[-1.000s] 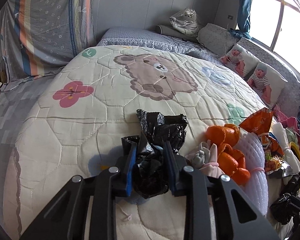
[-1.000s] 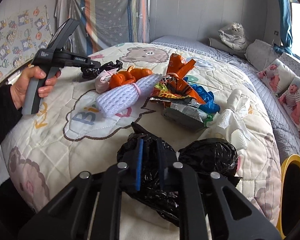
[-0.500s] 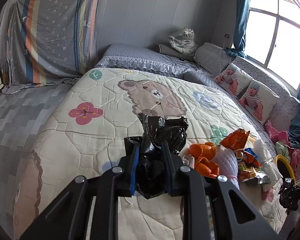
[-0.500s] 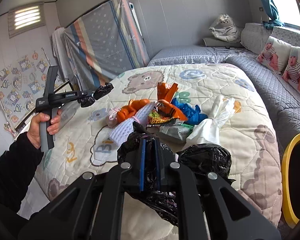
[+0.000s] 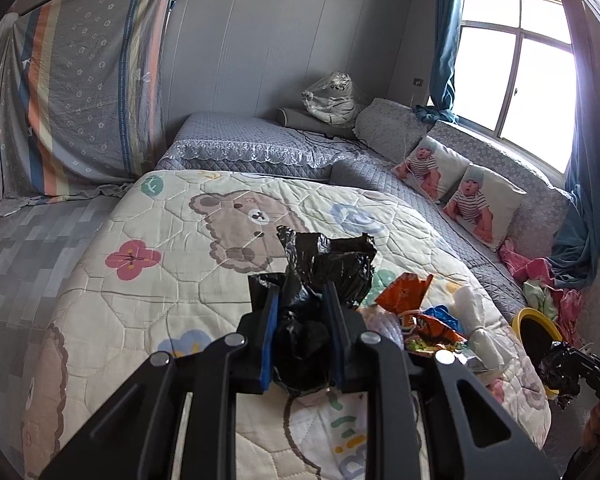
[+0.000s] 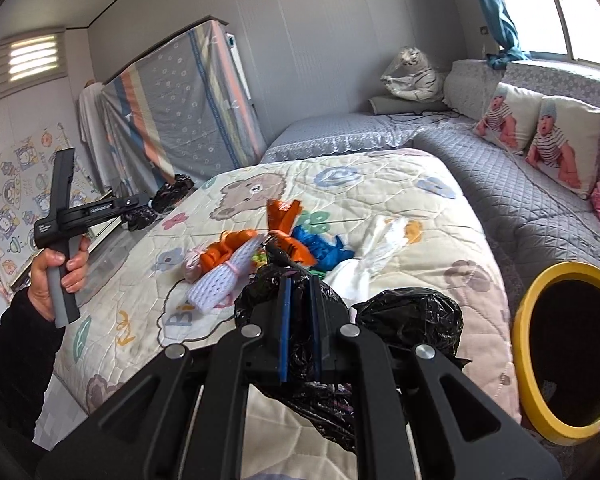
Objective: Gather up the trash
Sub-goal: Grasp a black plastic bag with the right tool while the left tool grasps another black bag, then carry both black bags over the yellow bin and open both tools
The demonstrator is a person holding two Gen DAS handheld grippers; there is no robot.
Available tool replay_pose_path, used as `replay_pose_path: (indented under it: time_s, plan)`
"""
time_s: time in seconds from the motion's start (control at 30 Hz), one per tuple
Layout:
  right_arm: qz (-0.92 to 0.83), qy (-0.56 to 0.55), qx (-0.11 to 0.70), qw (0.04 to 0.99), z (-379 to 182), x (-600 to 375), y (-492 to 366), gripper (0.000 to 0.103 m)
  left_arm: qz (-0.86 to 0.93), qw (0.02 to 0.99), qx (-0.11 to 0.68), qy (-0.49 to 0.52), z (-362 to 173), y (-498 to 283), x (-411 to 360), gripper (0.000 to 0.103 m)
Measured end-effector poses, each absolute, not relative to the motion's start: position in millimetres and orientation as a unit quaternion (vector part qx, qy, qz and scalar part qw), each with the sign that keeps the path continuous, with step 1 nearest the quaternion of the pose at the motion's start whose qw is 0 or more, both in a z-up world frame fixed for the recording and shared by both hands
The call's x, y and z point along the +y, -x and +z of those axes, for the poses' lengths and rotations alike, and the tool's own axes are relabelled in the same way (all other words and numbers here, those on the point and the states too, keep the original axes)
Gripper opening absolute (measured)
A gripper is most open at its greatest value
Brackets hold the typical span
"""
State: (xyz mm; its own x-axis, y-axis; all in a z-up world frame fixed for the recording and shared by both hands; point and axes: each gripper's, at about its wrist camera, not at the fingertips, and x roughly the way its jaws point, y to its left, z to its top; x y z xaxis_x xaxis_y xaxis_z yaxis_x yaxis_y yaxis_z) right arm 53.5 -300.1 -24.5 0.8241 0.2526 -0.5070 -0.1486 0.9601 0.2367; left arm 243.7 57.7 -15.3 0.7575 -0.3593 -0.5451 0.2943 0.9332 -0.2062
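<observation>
While both tools (image 5: 302, 328) (image 6: 298, 320) pinch black bags (image 5: 324, 264), trash (image 6: 260, 252) sits on quilt (image 5: 148, 292)

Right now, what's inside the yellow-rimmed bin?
Nothing can be made out: the yellow-rimmed bin shows only a dark interior. Its bottom is lost in shadow, so any contents stay hidden.

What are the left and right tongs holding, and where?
Each tongs, left and right, pinches a crumpled black plastic bag by bunched plastic.
</observation>
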Motion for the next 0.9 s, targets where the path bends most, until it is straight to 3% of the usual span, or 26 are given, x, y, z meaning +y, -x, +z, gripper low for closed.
replay_pose_path:
  time_s: [0.9]
  plan:
    - [-0.094, -0.149, 0.221, 0.959, -16, -451, -5, 0.008, -0.375, 0.877, 0.301, 0.019, 0, -216, -155, 0.020]
